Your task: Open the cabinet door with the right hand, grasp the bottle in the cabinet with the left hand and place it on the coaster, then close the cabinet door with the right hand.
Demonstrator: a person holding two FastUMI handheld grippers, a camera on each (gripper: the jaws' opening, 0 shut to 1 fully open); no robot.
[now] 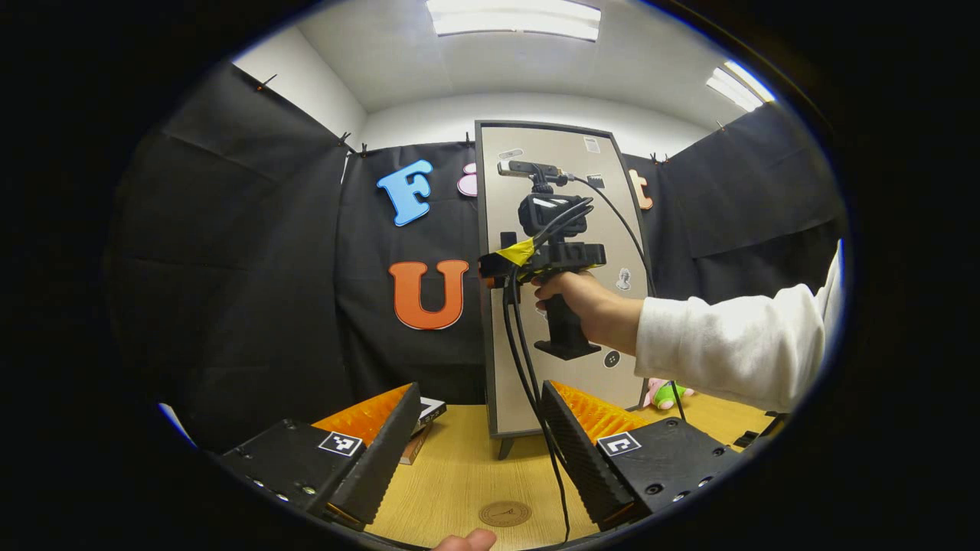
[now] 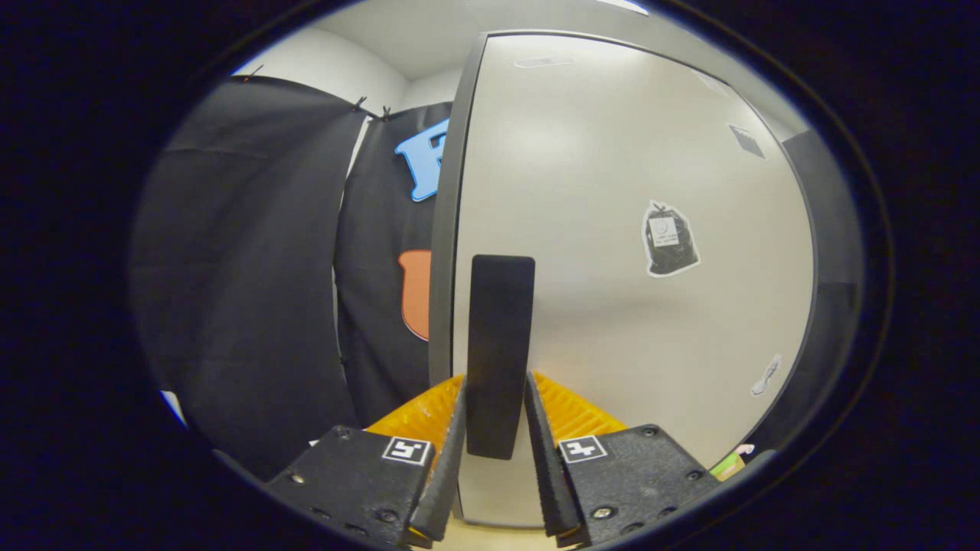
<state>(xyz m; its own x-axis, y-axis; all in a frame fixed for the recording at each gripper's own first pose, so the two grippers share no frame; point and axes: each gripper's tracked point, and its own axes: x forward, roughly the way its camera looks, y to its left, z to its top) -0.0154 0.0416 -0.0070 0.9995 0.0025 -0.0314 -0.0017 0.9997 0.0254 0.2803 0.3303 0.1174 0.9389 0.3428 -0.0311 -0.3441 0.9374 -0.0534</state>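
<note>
Left gripper view: left gripper (image 1: 478,451) spread wide, empty, above the wooden table (image 1: 459,474); round brown coaster (image 1: 504,513) just below its fingers, bare. Ahead, tall grey-framed beige cabinet door (image 1: 566,153) looks unopened; bottle hidden.

Right gripper view: right gripper (image 2: 495,459) straddles the black vertical door handle (image 2: 500,352), fingers close beside it, contact unclear. Everything's left.

Cabinet (image 1: 563,275) stands upright on the table (image 1: 459,474), coaster (image 1: 504,513) lying before it. The handle (image 2: 499,356) sits at the door's (image 2: 628,306) left edge, between the right gripper's (image 2: 494,428) fingers.
</note>
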